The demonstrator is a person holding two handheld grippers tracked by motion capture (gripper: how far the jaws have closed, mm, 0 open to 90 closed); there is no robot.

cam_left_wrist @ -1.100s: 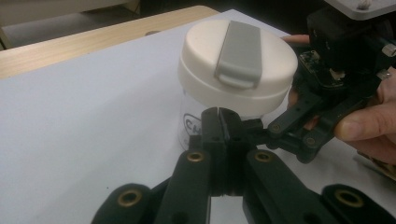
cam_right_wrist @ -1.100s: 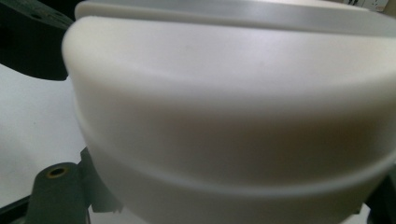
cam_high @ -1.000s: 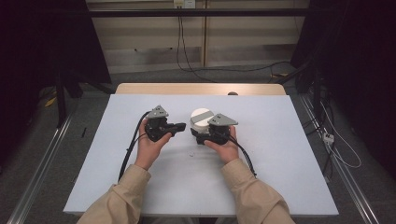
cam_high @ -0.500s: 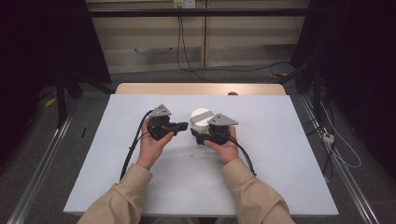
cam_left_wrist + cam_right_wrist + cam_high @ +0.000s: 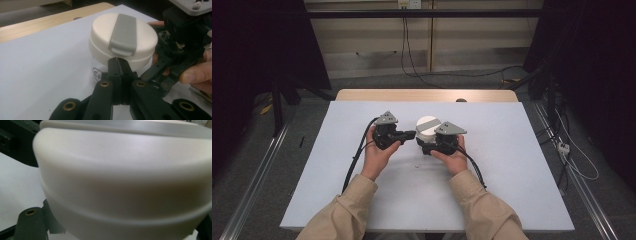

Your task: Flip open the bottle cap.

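Note:
A small clear jar [image 5: 428, 125] with a white lid [image 5: 123, 35] and a grey strap across the top stands upright mid-table. My right gripper [image 5: 426, 141] is closed around the jar from the near right. The lid [image 5: 125, 182] looms very close in the right gripper view, with one black finger [image 5: 30, 220] low at its left. My left gripper [image 5: 117, 61] is shut with nothing between its jaws, and its tips touch the lid's lower rim just under the grey tab. In the high view the left gripper [image 5: 413, 134] points at the jar from the left.
A white sheet [image 5: 512, 165] covers the table, and a strip of bare wood [image 5: 377, 95] runs along the far edge. Black cables [image 5: 357, 160] trail back from both grippers toward the person. Metal rails run along the floor on either side.
The left gripper has crept slightly right, bringing its shut tips up against the jar's lid. The right gripper and the jar have stayed put.

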